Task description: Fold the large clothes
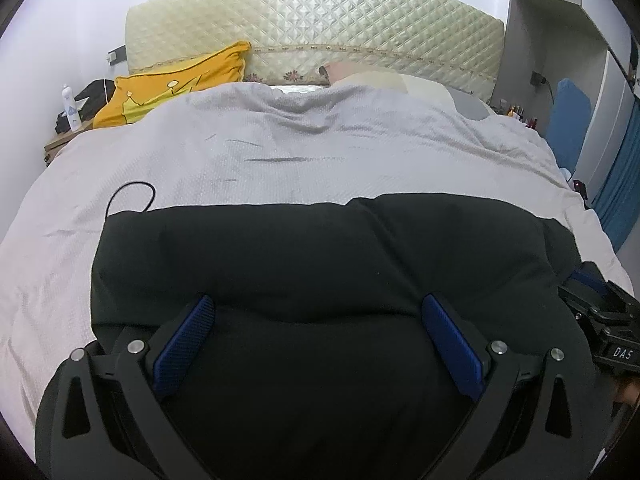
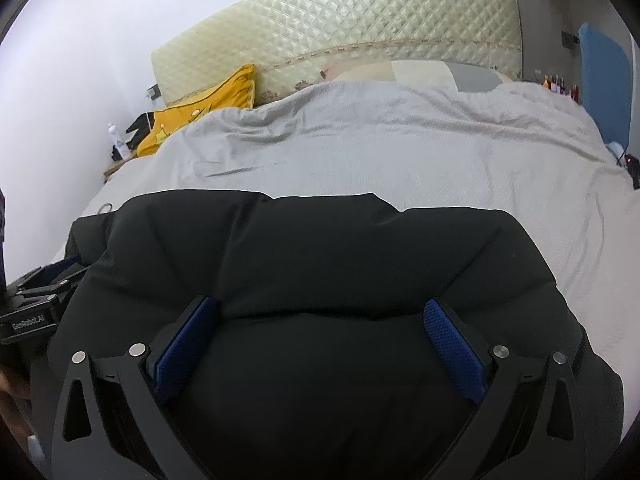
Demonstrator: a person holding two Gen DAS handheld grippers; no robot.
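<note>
Left gripper and right gripper, blue-padded two-finger tools: both are spread wide with nothing clamped, set side by side over the near part of the black padded garment. The garment is laid flat on the near end of the pale grey quilted bedspread, presumably so that a fold can be made.

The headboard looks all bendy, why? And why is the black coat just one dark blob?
Left wrist view: the fisheye lens bows the quilted headboard into an arc. Right wrist view: same bend, and the black coat is underexposed, folds barely showing.
</note>
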